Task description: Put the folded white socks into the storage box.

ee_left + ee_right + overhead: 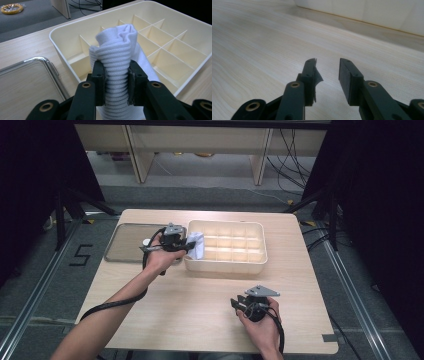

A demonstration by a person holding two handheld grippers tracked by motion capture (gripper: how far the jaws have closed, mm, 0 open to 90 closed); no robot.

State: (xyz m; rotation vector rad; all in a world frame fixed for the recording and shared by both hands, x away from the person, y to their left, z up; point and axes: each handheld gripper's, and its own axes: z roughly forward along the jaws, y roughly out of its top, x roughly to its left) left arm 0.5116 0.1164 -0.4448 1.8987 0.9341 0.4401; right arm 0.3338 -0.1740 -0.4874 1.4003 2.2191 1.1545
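On the wooden bench (200, 295) sits a cream divided tray (227, 246). At its left end the left gripper (116, 72) has its jaws clamped on a white ribbed cloth (117, 50). The right gripper (327, 72) rests near the bench's front edge, jaws parted, empty. Floor tape (80, 255) reads "5".

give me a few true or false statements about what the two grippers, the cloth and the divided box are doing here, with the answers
1. The left gripper is shut on a white ribbed cloth. True.
2. The right gripper holds a cloth too. False: its jaws stand apart with nothing between them, low over the bare wooden table.
3. The cream divided box is packed full of cloths. False: the compartments that show are empty; the held cloth is at its left end.
4. A flat tray with a metal rim lies left of the box. True.
5. The right gripper is inside the box. False: in the high view it is near the table's front edge, apart from the box.
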